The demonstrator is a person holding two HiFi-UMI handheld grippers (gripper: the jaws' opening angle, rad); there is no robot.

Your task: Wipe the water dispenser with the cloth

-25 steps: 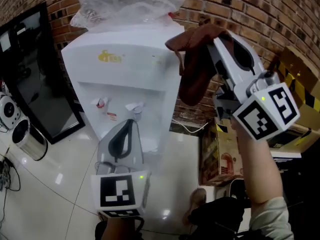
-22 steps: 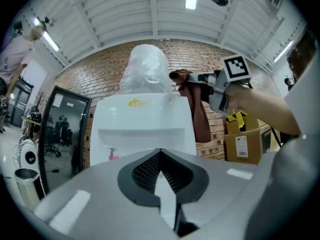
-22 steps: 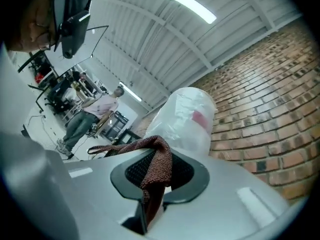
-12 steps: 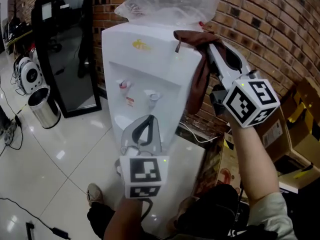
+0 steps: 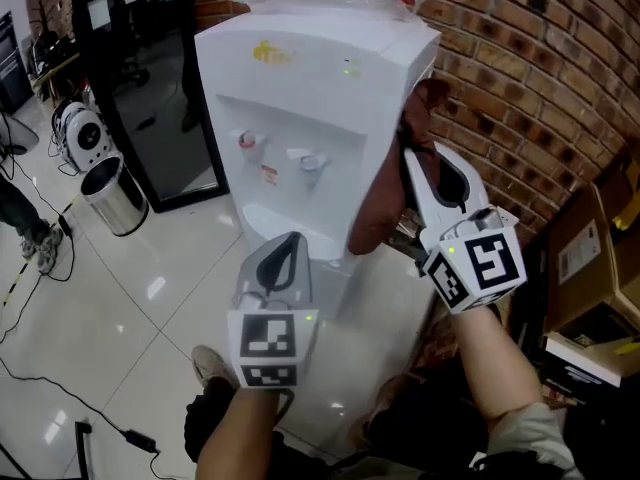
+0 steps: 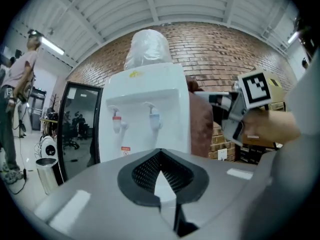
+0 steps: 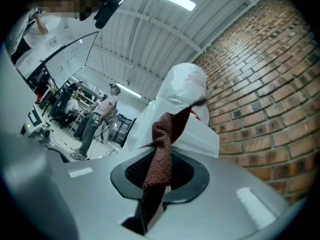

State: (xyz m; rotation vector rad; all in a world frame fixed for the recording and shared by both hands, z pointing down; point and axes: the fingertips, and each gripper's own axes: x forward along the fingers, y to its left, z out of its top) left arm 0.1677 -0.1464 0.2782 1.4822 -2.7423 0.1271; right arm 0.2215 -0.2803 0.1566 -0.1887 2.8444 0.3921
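Industrial wkshp: brick wall (image 5: 530, 68), beamed roof (image 6: 150, 9), cardboard boxes (image 5: 585, 268).

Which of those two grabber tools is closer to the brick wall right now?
Right. The right gripper, holding the cloth, is at the water dispenser's side, beside the brick wall; the left gripper hangs out in front of the dispenser's face.

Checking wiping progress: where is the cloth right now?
In the head view, the brown cloth hangs at the water dispenser's right side, clamped in the right hand-held gripper.

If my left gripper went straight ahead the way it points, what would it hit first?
Probably the white front of the water dispenser, just below its taps; nothing shows between it and the left gripper.
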